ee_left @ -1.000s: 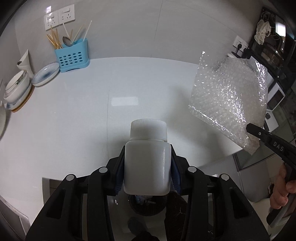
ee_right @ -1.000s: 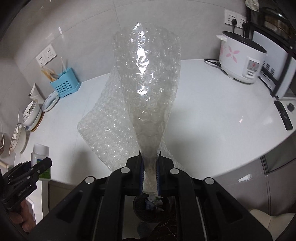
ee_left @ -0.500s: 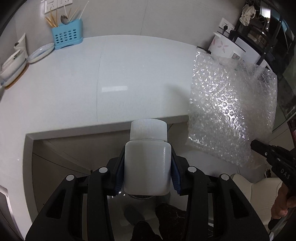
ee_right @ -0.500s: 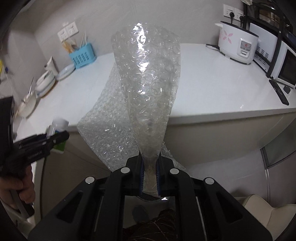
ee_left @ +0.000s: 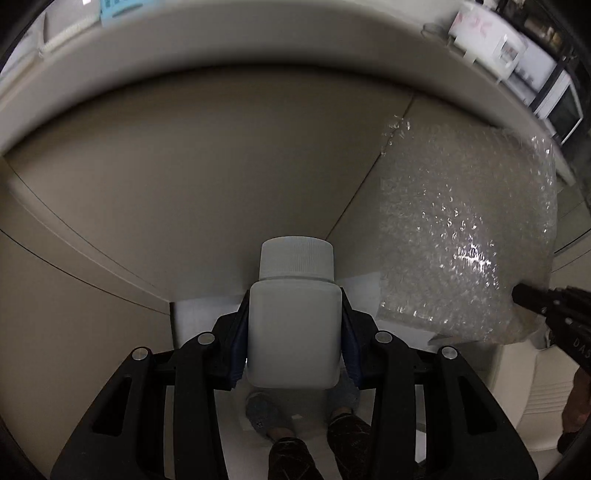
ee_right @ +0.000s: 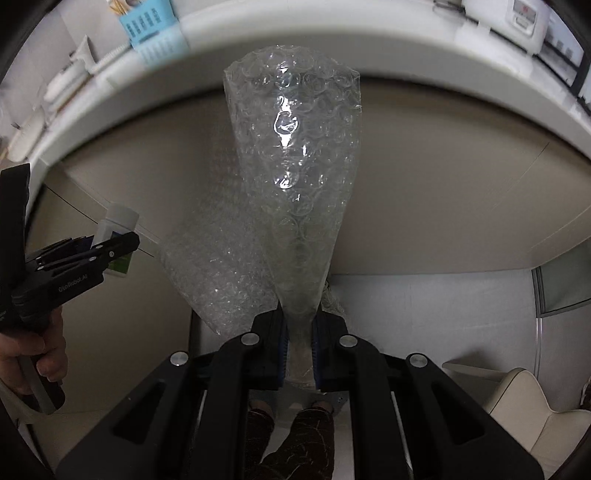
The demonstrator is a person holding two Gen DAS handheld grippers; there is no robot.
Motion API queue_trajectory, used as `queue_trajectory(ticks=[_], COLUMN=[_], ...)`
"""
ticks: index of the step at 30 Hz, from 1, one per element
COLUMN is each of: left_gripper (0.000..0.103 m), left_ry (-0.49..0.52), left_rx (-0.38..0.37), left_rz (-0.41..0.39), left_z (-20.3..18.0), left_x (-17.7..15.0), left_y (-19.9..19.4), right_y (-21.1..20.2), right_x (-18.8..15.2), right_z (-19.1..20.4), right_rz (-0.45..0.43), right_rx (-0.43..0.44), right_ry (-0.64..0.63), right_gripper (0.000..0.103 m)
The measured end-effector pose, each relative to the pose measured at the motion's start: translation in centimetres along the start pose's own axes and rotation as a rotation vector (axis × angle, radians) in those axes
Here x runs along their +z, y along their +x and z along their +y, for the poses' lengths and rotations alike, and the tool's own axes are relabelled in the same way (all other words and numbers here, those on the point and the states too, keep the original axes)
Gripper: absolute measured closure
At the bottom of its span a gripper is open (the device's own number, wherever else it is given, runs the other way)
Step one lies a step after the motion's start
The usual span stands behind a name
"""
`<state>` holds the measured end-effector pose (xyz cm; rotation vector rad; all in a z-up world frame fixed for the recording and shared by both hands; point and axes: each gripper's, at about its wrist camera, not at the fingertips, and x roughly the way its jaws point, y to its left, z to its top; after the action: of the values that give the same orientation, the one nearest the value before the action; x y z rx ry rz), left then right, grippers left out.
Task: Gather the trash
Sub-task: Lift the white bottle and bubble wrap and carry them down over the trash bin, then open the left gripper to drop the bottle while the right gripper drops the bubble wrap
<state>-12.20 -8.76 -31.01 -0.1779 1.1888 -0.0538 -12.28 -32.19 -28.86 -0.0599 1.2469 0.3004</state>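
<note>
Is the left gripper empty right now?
No, the left gripper is shut on a white bottle, its cap pointing forward.

You're in a home kitchen: white countertop (ee_right: 406, 48) over beige cabinet fronts (ee_left: 184, 166), blue utensil caddy (ee_right: 151, 29), rice cooker (ee_right: 524, 14), microwave (ee_left: 561, 107) on the counter

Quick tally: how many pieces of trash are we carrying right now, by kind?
White plastic bottle, clamped in the left gripper: 1
Bubble wrap sheet, pinched in the right gripper: 1
Total: 2
</note>
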Motion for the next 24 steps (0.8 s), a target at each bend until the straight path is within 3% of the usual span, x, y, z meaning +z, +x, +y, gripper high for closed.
queue_trajectory(ticks=[10, 16, 24], left_gripper=[0.062, 0.062, 0.061], left_ry=[-0.040, -0.060, -0.062], left_rx=[0.011, 0.009, 0.009], left_rz=[0.071, 0.103, 0.126], left_z=[-0.4, -0.5, -1.7], left_x=[-3.8, -5.7, -7.1], left_y=[14.5, 19.2, 22.7], right_y=[11.5, 15.3, 16.0], right_x=[-4.1, -5.4, -5.0], right_z=[-3.3, -4.2, -3.7], right_rz=[0.144, 0.196, 0.217], right_rx=[-0.011, -0.012, -0.029], right_ry=[-0.002, -0.005, -0.003], right_gripper=[0.094, 0.094, 0.094])
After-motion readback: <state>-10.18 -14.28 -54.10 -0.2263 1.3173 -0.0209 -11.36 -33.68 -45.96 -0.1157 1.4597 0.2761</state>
